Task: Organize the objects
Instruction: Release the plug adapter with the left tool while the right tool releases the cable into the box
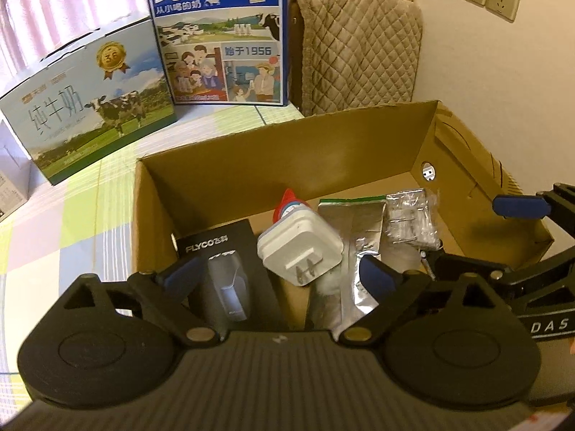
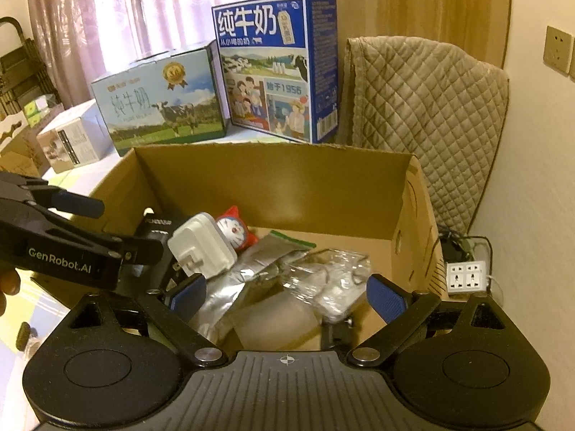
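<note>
Between left jaws: white charger.

I see the open cardboard box holding everything. Black FLYCO shaver box stands tilted against its left wall. White plug adapter lies tilted beside it, prongs facing me, resting on the red-and-white cat figurine, which lies on its side behind the adapter. Silver foil pouch with a green zip strip lies flat, centre. Clear plastic bag of small parts lies crumpled just right of the pouch.
</note>
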Demonstrator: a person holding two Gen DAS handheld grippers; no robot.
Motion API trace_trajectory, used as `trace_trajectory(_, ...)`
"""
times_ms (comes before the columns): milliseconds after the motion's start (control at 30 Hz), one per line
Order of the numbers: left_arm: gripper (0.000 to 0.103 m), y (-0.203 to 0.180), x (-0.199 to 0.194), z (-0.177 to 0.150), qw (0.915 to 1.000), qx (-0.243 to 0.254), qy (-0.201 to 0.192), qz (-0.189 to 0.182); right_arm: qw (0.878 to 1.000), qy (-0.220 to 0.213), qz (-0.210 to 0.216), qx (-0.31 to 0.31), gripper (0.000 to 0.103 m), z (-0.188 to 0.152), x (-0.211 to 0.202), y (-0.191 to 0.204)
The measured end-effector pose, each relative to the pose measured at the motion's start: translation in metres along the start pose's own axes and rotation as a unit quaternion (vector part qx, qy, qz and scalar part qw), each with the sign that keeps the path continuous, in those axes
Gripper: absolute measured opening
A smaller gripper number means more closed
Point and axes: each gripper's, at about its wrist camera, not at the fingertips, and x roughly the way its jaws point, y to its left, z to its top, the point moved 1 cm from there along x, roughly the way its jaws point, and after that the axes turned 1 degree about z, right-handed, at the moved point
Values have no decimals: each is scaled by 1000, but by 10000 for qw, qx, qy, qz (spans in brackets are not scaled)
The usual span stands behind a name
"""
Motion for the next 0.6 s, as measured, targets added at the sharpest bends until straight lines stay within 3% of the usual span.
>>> trace_trajectory(600, 96, 4, -39, -23, 9991, -337, 24, 239, 9998, -20, 151, 159, 93, -11, -18, 1)
